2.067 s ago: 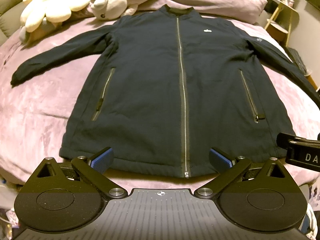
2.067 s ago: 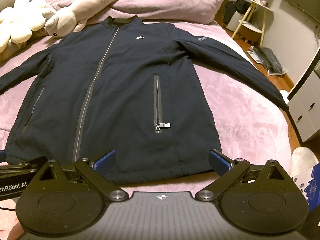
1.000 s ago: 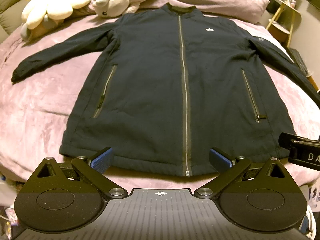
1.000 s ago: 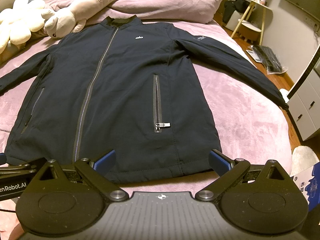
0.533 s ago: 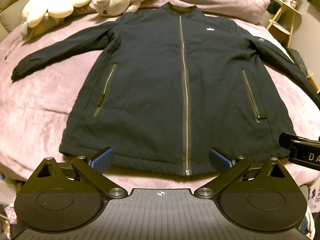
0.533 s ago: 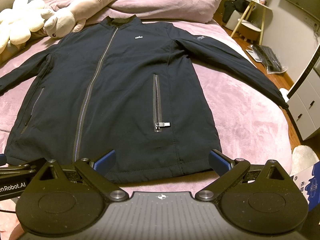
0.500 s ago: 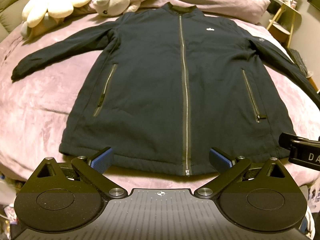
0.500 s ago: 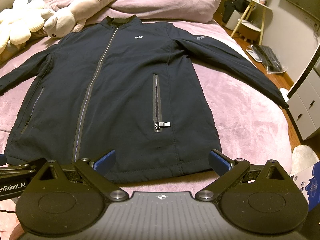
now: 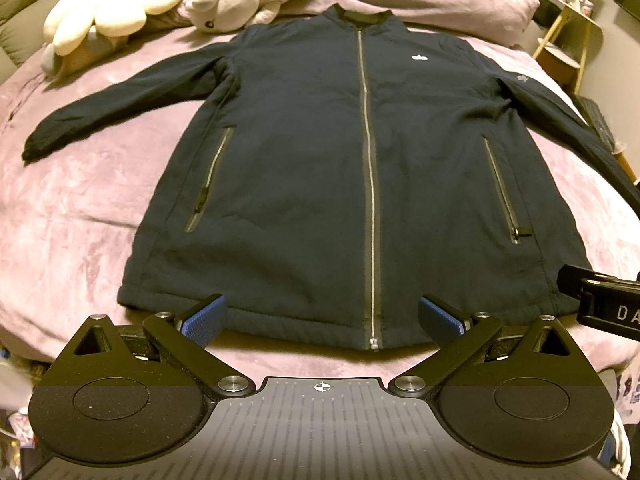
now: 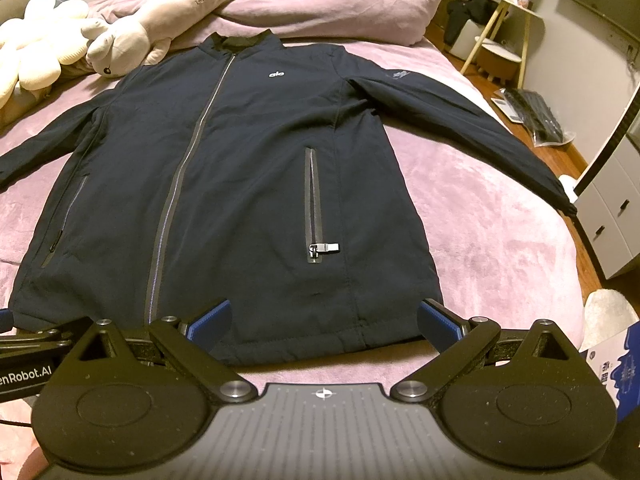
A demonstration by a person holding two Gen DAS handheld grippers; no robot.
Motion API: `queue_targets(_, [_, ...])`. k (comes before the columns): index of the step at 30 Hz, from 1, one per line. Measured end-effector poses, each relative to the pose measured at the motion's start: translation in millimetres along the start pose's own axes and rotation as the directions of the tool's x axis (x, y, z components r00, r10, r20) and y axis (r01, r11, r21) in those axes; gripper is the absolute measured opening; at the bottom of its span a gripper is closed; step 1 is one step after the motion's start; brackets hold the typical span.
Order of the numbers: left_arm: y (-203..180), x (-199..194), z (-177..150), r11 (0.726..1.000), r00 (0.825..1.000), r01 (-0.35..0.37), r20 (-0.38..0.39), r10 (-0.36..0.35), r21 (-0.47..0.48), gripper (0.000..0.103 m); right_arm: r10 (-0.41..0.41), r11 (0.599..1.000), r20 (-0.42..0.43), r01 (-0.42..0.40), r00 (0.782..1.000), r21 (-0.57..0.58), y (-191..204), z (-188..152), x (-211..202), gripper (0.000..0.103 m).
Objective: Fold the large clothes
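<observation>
A dark navy zip-front jacket (image 9: 320,168) lies flat and face up on a bed covered with a mauve plush blanket (image 9: 72,216), its collar toward the far pillows and its hem toward the cameras. At the far left, cream plush toys (image 9: 112,4) rest near the head of the bed, beside a grey long-bodied plush animal (image 9: 224,0) that lies just beyond the jacket's shoulder. The jacket's left-hand sleeve (image 9: 120,108) stretches out across the blanket, the silver centre zipper (image 9: 370,184) runs closed from collar to hem, and a zipped pocket sits on each side of it. The left gripper (image 9: 320,316) hovers at the near edge of the bed with its blue-padded fingers (image 9: 204,316) spread wide and nothing between them; the hem spans the gap just beyond the tips, and the zipper's bottom end falls between the fingers. In the right wrist view, the right gripper (image 10: 322,320) is likewise spread wide and empty, its fingers (image 10: 438,322) framing the hem's right-hand corner, with the pocket zipper pull (image 10: 324,248) ahead of the gap. The other sleeve (image 10: 472,132) reaches to the bed's right edge. Farther right stand a wooden side table (image 10: 500,28) and white drawers (image 10: 612,216).
</observation>
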State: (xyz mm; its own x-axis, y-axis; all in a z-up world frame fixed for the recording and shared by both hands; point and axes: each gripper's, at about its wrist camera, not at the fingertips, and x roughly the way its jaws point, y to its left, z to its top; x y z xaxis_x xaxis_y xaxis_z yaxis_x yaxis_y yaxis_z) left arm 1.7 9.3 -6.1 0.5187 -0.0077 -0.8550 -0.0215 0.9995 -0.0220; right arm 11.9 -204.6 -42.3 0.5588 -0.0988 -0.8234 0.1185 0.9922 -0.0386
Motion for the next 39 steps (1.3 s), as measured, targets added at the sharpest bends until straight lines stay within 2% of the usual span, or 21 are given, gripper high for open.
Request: queue_targets(39, [-2.2,-0.6,-2.1,1.000,1.000,0.003,-0.001,-0.003,-0.002,0.103,0.002,1.000,-0.003,-0.002,1.000,0.005,-1.8,-3.2,0.7,0.099])
